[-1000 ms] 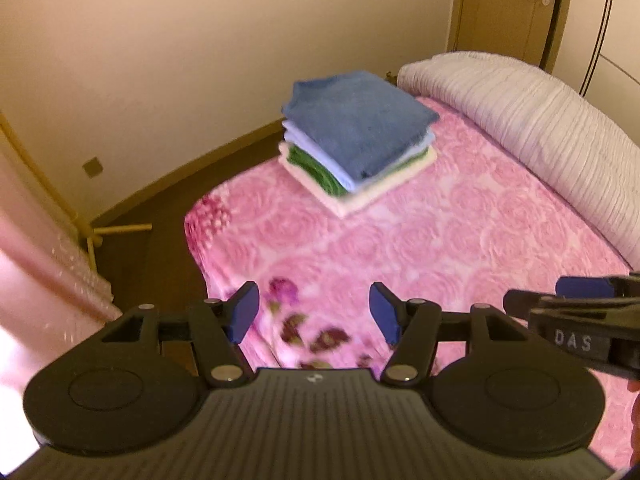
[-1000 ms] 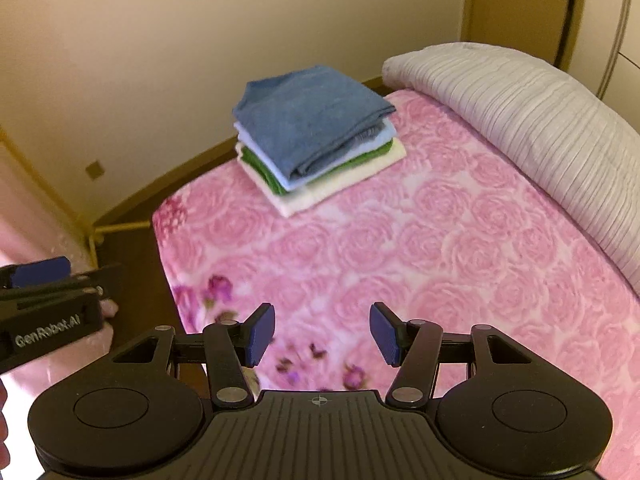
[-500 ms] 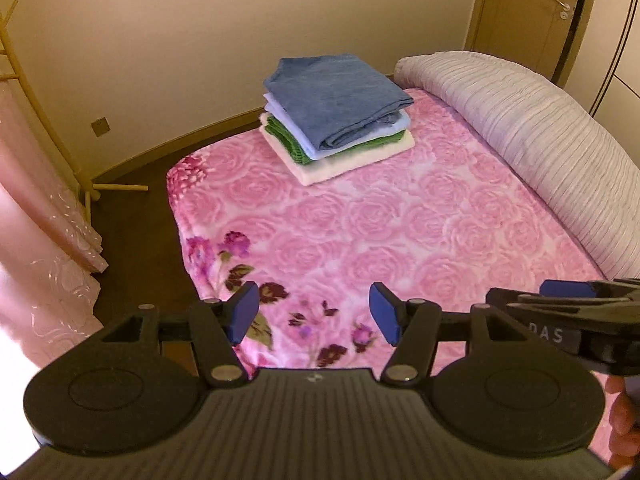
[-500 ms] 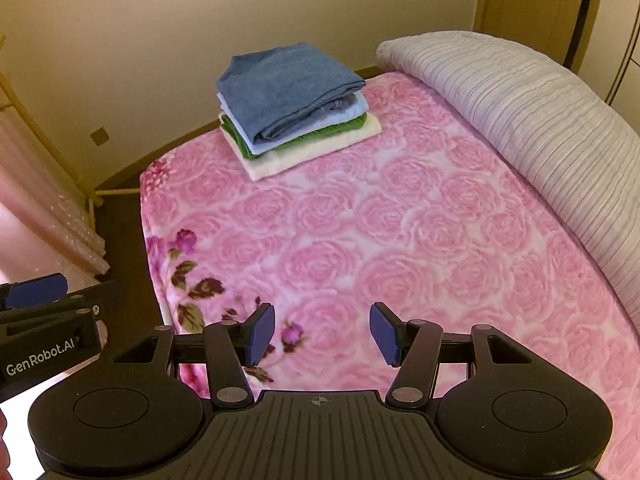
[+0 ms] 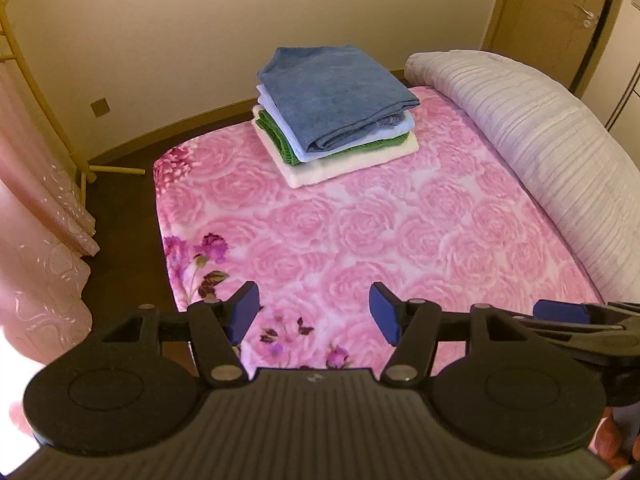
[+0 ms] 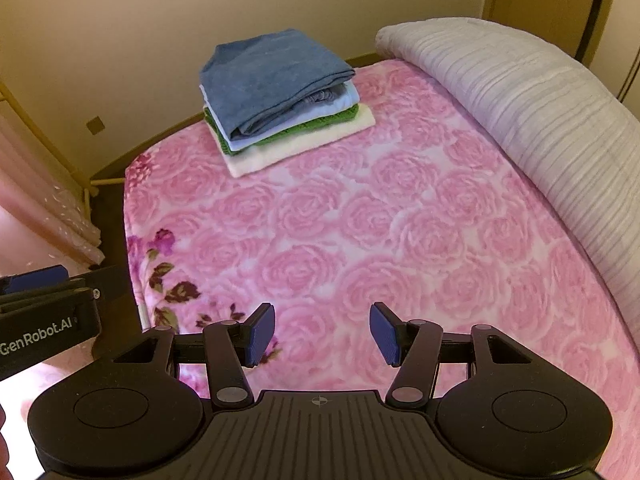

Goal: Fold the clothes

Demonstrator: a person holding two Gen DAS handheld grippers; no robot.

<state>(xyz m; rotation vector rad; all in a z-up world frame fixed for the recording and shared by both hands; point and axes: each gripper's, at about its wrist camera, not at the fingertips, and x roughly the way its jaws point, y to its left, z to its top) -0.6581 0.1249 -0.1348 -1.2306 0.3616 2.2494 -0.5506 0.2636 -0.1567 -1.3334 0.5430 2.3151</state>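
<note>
1. Left wrist view showed a bed under a pink rose blanket [image 5: 360,232], filling most of the frame.
2. A grey striped duvet [image 5: 540,148] lay rolled along its right side.
3. A stack of folded clothes [image 5: 336,108], blue on top, then pale blue, green and cream, sat at the far end of the blanket.
4. The left gripper [image 5: 314,314] hung over the near edge, jaws wide apart, holding nothing.
5. The right gripper [image 6: 322,334] was likewise spread and empty, well apart from the stack.

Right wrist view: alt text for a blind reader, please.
The open, empty right gripper hovers over a pink rose-print bed cover. A stack of folded clothes, blue on top, sits at the far end; a grey quilt lies right.
</note>
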